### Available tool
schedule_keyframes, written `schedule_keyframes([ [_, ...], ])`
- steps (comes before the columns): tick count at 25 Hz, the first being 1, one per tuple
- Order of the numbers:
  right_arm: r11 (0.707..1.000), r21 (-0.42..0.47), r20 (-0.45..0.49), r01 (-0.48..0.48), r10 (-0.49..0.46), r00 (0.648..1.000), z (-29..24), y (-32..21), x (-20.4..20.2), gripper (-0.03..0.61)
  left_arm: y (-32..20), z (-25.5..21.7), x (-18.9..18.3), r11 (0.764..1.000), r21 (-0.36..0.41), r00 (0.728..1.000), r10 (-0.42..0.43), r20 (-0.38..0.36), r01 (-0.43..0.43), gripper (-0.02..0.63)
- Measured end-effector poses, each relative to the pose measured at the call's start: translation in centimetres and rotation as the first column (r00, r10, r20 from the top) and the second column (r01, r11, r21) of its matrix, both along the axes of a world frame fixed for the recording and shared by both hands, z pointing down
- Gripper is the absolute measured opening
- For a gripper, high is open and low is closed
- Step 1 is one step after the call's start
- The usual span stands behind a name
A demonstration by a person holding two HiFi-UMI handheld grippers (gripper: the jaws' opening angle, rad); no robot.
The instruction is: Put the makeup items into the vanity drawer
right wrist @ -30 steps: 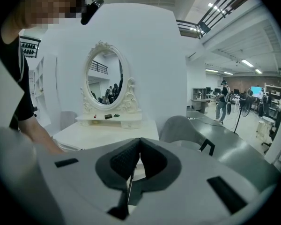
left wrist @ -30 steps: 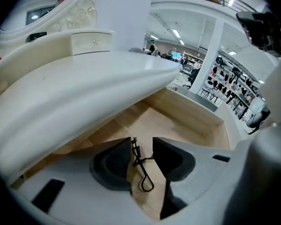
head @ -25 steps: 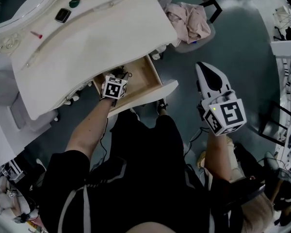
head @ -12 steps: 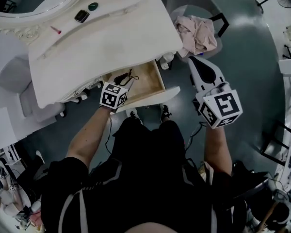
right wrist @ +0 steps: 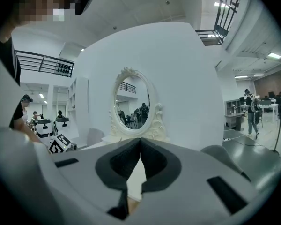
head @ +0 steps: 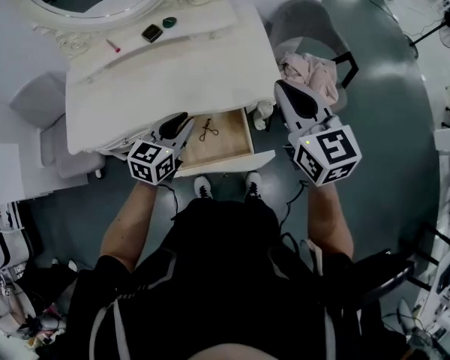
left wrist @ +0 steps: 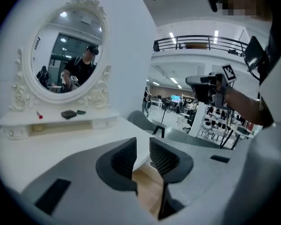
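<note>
The room is a grey-floored hall with a white vanity desk point(head: 172, 73) against a white wall. The desk's drawer point(head: 232, 147) stands pulled out towards me, with one small black looped tool point(head: 208, 131) already lying in it.

The items I judge still to be put away sit on the raised shelf on the far side of the desk from the drawer, off to its far left. They are a red stick point(head: 114, 46), a black compact point(head: 151, 33) and a dark green piece point(head: 169, 22). The stick lies slantwise to the shelf edge.

The left tongs point(left wrist: 142, 146) are just beside the drawer's left front corner, aimed towards the shelf and tilted slightly down. Their jaws have just been closing but stand narrowly apart, with nothing between them. The shelf items lie ahead and to the left of their line.

The right tongs point(right wrist: 140, 146) are closed and empty, held well off the drawer's right side. I judge the left hand nearer, so the next reach is its job.
</note>
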State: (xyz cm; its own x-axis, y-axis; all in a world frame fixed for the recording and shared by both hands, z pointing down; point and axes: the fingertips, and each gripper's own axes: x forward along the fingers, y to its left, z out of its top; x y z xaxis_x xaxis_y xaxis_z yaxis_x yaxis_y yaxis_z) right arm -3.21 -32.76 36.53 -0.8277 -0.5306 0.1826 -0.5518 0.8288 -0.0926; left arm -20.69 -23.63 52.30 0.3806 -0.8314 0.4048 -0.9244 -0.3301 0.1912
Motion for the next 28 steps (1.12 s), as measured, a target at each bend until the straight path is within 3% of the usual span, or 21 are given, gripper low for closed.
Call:
schedule_keyframes([
  [4, 0.999, 0.029, 0.016, 0.033, -0.034, 0.999, -1.8, -0.3, -0.9, 0.005, 0.3, -5.8, -0.5, 0.992, 0.124, 0.999, -0.034, -0.019, 0.036, 0.077],
  [8, 0.996, 0.067, 0.052, 0.054, -0.058, 0.997, -4.2, -0.5, -2.2, 0.005, 0.6, -10.4, 0.0, 0.974, 0.228, 0.999, -0.009, -0.040, 0.018, 0.065],
  [12, 0.991, 0.103, 0.036, 0.085, -0.089, 0.995, -5.7, -0.4, -3.2, 0.005, 1.0, -15.1, -0.2, 0.945, 0.322, 0.996, -0.030, -0.090, 0.057, 0.048],
  [15, 0.990, 0.120, 0.037, 0.070, -0.075, 0.997, -6.6, -0.9, -3.4, 0.005, 0.9, -18.1, -1.0, 0.918, 0.389, 0.995, -0.049, -0.084, 0.078, 0.032],
  [19, 0.990, 0.122, 0.053, 0.065, -0.072, 0.996, -7.4, -1.0, -3.7, 0.005, 1.4, -20.9, -2.0, 0.899, 0.426, 0.992, -0.067, -0.105, 0.106, 0.009],
  [24, 0.988, 0.142, 0.033, 0.058, -0.063, 0.997, -8.3, -1.0, -4.1, 0.005, 2.0, -23.6, -3.2, 0.895, 0.425, 0.989, -0.092, -0.118, 0.134, 0.005],
  [28, 0.986, 0.151, 0.028, 0.065, -0.070, 0.997, -9.0, -0.5, -4.7, 0.005, 2.4, -24.7, -5.1, 0.889, 0.417, 0.982, -0.164, -0.091, 0.187, 0.005],
])
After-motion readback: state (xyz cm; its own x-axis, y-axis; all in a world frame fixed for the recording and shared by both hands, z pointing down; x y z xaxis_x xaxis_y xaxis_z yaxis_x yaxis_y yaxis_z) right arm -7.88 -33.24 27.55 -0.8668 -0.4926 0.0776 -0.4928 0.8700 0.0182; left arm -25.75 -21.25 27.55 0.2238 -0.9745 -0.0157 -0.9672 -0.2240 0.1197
